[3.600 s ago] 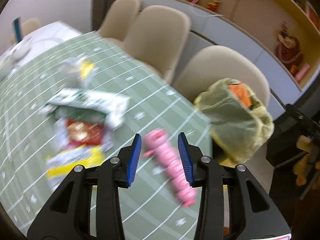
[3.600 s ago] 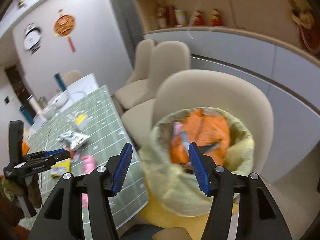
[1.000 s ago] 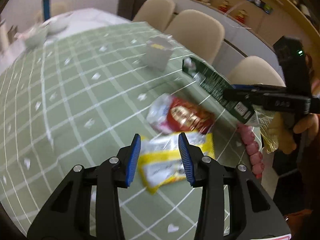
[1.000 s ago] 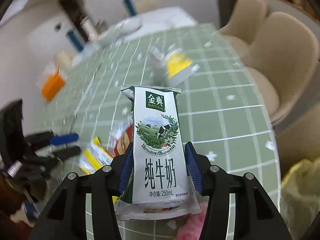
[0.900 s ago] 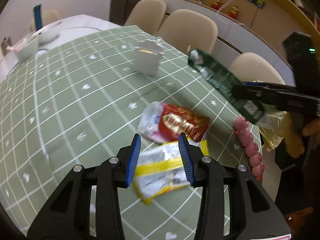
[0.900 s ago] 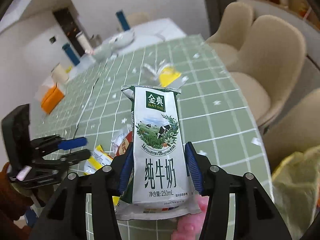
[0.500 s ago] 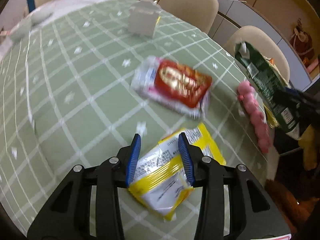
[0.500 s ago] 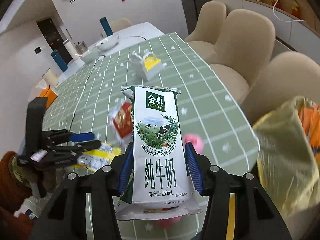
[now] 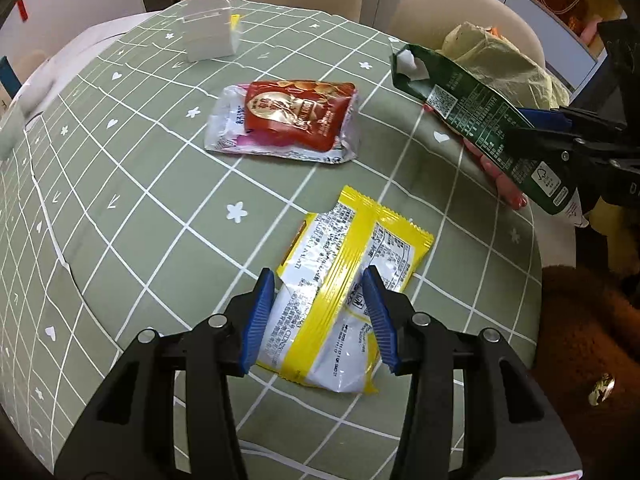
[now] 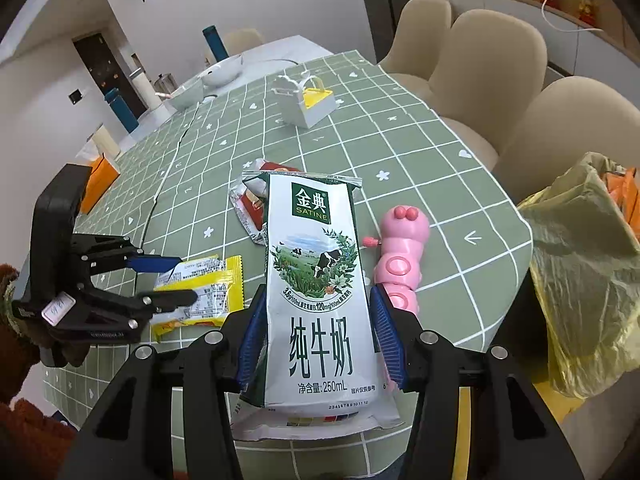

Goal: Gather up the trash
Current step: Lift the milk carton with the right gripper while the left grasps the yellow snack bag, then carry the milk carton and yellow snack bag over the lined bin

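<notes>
Carton [image 10: 318, 280]: milk, flattened, pinched upright in the right gripper [image 10: 316, 332]; carried off the desk [image 9: 132, 184] toward the yellow bag [image 10: 580, 276] at its edge, which a second ago barely showed in the right wrist view and now fills that view's right side. Not yet over the bag's mouth.

Wrapper [image 9: 344, 296]: yellow and white, flat on the desk. The left gripper [image 9: 320, 316] has come down over it; a second ago the wrapper lay ahead of the tips, now its near half sits between them. The jaws are opening, pads [image 9: 260, 316] astride the wrapper but not pressing on it (no grip yet).

Pouch [image 9: 288, 120]: red, unmoved farther up the desk, untouched.

Toy [image 10: 400, 256]: pink caterpillar, near the desk's edge by the bag; probably not trash.

Standing: one piece about to be dropped, one about to be taken, one left.
</notes>
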### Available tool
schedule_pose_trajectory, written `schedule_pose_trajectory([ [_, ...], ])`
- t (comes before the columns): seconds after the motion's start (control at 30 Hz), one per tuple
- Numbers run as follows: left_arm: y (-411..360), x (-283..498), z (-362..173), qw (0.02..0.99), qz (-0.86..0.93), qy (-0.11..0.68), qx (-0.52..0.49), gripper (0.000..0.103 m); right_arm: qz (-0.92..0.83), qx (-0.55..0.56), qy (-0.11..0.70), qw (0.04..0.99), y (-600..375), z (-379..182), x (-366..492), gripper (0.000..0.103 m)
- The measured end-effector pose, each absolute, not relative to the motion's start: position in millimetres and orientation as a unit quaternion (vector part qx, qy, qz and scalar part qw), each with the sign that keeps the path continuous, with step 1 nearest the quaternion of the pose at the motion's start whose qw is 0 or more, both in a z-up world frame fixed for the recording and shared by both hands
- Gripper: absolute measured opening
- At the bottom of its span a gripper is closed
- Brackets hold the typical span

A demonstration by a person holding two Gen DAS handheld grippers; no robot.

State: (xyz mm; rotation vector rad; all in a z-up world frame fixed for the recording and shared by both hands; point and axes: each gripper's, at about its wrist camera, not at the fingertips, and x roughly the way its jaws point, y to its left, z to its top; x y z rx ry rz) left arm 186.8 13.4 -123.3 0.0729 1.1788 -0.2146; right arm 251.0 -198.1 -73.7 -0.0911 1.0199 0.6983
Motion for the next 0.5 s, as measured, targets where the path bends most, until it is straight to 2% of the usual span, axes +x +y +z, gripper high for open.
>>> schedule_pose_trajectory([
  [0.17,18.6,184.5,-125.2,0.821,-0.075,0.565,0.015,0.04,0.34,-0.069,0.484,0.803,-181.7,-81.7,242.3,0.048],
  [0.27,23.0,180.3,-118.3,0.827,-0.054,0.559,0.004,0.03,0.345,-0.085,0.492,0.795,-168.9,-89.9,240.7,0.048],
  [0.3,25.7,178.7,-116.4,0.829,-0.048,0.557,0.002,0.02,0.349,-0.09,0.497,0.789,-165.4,-93.1,240.7,0.048],
  [0.33,28.7,177.5,-114.3,0.831,-0.04,0.555,0.0,0.019,0.353,-0.095,0.501,0.785,-162.1,-95.7,240.2,0.048],
  [0.5,55.6,173.1,-106.0,0.839,0.004,0.541,-0.048,0.016,0.377,-0.103,0.511,0.765,-150.9,-100.5,241.4,0.049],
])
